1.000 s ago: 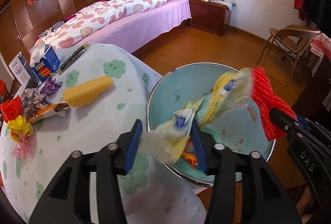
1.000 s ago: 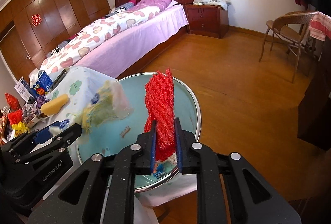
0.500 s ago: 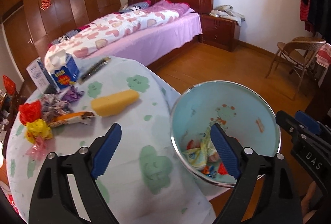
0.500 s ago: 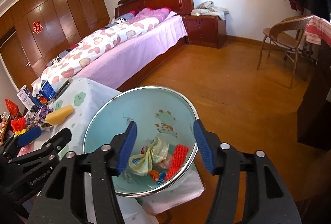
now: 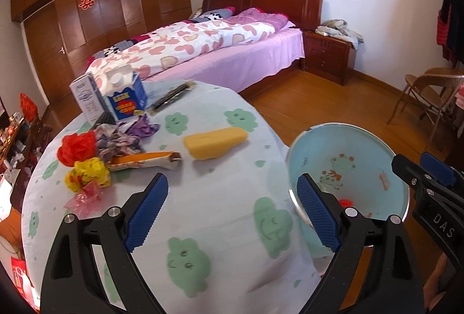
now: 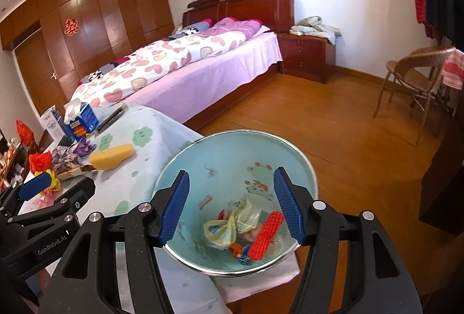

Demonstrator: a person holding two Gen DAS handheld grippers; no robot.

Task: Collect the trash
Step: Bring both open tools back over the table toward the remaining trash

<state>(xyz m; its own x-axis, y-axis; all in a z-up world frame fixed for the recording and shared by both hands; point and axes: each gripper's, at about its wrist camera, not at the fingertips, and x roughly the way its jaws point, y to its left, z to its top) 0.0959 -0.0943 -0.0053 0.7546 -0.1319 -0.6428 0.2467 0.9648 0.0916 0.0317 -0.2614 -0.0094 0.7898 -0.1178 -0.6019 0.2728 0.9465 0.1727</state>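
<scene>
Left gripper [image 5: 232, 212]: my jaws stand wide apart and empty, over the table's cloth [image 5: 203, 227].
Right gripper [image 6: 232, 205]: my jaws stand wide apart and empty, above the bin's mouth.
Bin [image 6: 307, 166]: one, pale blue with a metal rim, just beside the table edge.
Trash in bin: I count one crumpled yellow-white wrapper [image 6: 232, 224], one red mesh sleeve [image 6: 265, 235] and a few small bits I cannot tell apart.
Trash on table: one yellow sponge [image 5: 216, 142], one orange-and-white wrapper [image 5: 145, 161], one red wad [image 5: 76, 147], one yellow wad [image 5: 87, 173], one pink film scrap [image 5: 84, 198], one purple-grey crumple [image 5: 124, 135].
Cartons: one blue milk carton [image 5: 124, 95] touching one white box [image 5: 87, 100].
</scene>
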